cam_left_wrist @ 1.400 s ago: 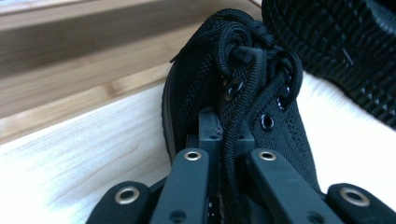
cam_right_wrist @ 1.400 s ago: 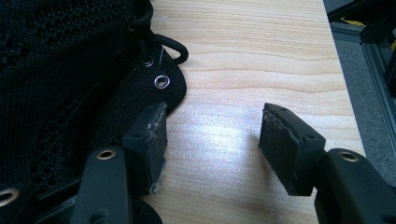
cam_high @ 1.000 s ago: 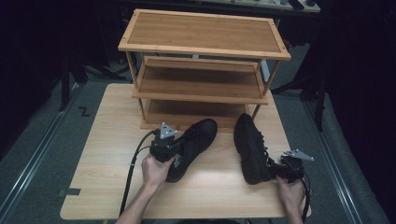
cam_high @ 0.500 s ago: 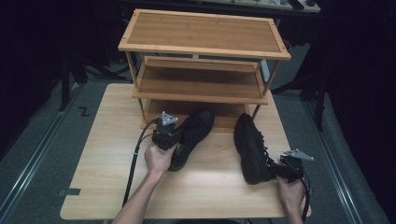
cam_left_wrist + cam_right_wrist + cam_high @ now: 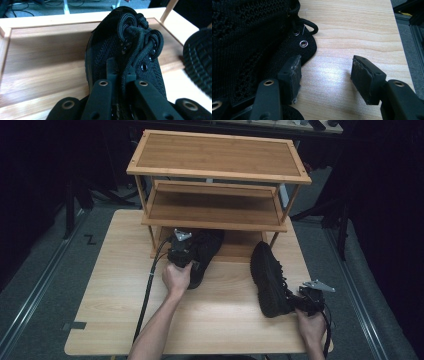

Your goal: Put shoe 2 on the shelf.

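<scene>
One black shoe (image 5: 125, 57) sits clamped in the left claw (image 5: 120, 75), laces pinched.

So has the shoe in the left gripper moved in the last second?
Yes. The left shoe has slid away from the person, its toe now under the wooden rack's lowest shelf.

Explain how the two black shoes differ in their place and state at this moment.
The left shoe has its toe under the wooden rack, clamped by the left gripper. The right shoe lies on its side on the table, beside the open right gripper. Both are black with laces.
</scene>
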